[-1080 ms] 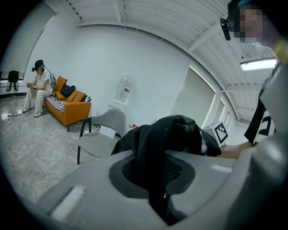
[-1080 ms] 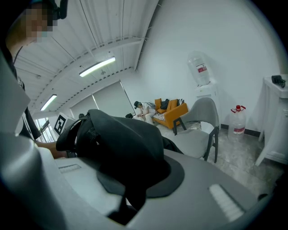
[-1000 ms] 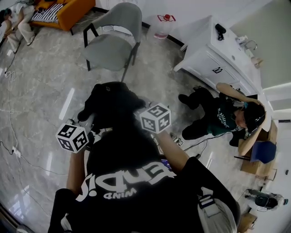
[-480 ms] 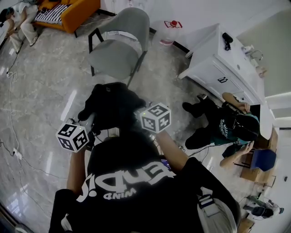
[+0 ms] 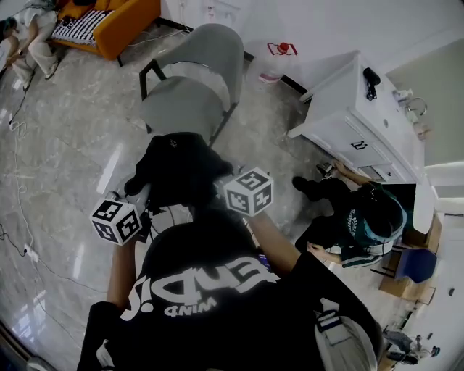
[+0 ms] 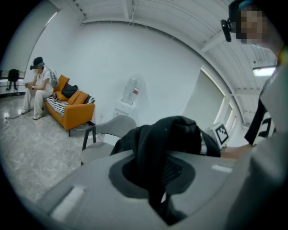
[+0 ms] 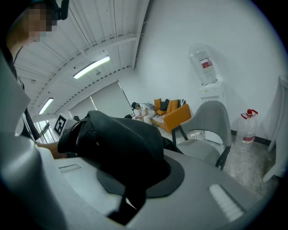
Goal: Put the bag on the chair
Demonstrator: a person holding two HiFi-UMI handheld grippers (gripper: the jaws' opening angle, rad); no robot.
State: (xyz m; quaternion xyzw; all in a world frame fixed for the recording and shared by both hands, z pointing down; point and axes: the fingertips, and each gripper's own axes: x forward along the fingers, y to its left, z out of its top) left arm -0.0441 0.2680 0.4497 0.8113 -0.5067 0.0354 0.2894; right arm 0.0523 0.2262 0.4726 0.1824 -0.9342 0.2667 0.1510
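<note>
scene: a person in a black printed shirt stands on a glossy stone floor (image 5: 65,145) with a gripper in each hand, carrying a black bag (image 5: 177,165) between them.
left gripper: the left gripper (image 6: 158,182) has its jaws drawn nearly together, pinching a fold of the bag's dark fabric that runs down into the gap.
right gripper: the right gripper (image 7: 129,179) is likewise clamped on the bag's cloth, which bulges over its jaws.
bag: it is held in the air in front of the person, slumped across both grippers. in the head view its far edge lies just short of the seat, so it is not on the chair.
chair: the grey chair (image 5: 192,90) with dark legs stands directly ahead, its seat turned toward the person.
background: an orange sofa (image 5: 119,18) sits at upper left, with a seated person (image 6: 38,87) at its end. a large water bottle (image 5: 277,56) stands by the wall. a white cabinet (image 5: 359,119) stands at right, and a second person (image 5: 359,217) crouches on the floor beside it.
</note>
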